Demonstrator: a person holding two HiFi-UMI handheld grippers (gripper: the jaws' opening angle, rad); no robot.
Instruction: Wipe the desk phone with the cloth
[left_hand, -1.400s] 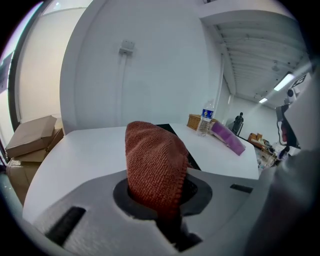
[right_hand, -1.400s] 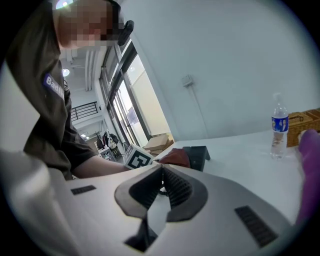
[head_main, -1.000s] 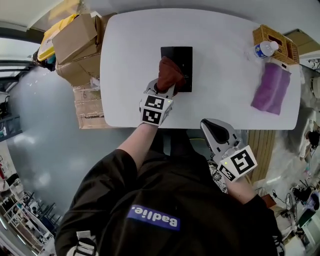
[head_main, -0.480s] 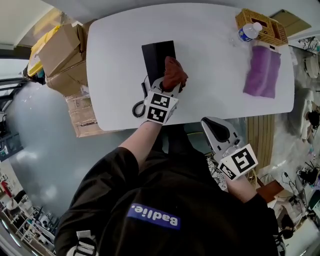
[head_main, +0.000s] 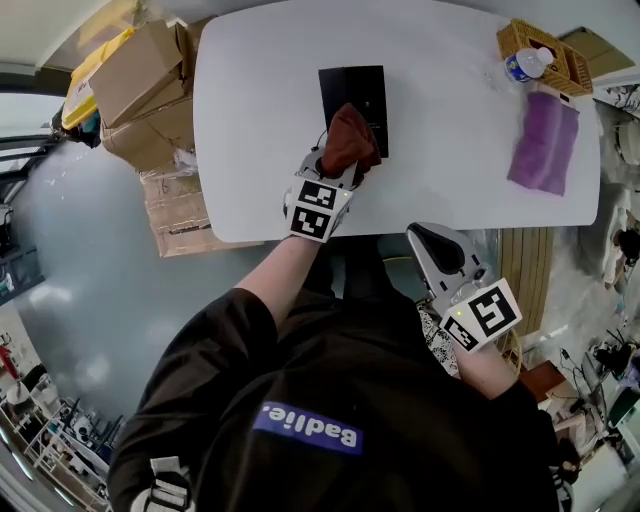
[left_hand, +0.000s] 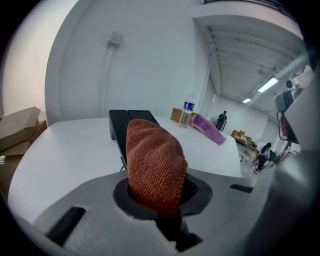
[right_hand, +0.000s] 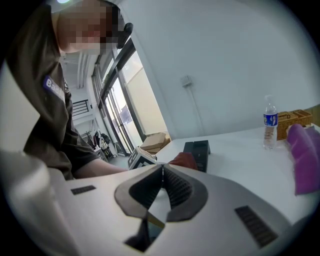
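Note:
A black desk phone lies on the white table. My left gripper is shut on a rust-red cloth, which rests on the phone's near edge. In the left gripper view the cloth fills the jaws, with the phone just behind it. My right gripper hangs off the table's near edge, shut and holding nothing; in its own view the tips meet, and the phone and cloth lie beyond.
A purple cloth, a water bottle and a wicker basket sit at the table's far right. Cardboard boxes are stacked left of the table.
The cloth in my left gripper has slid back and forth across the phone's near end. The head view swung left and back. My right gripper has stayed put.

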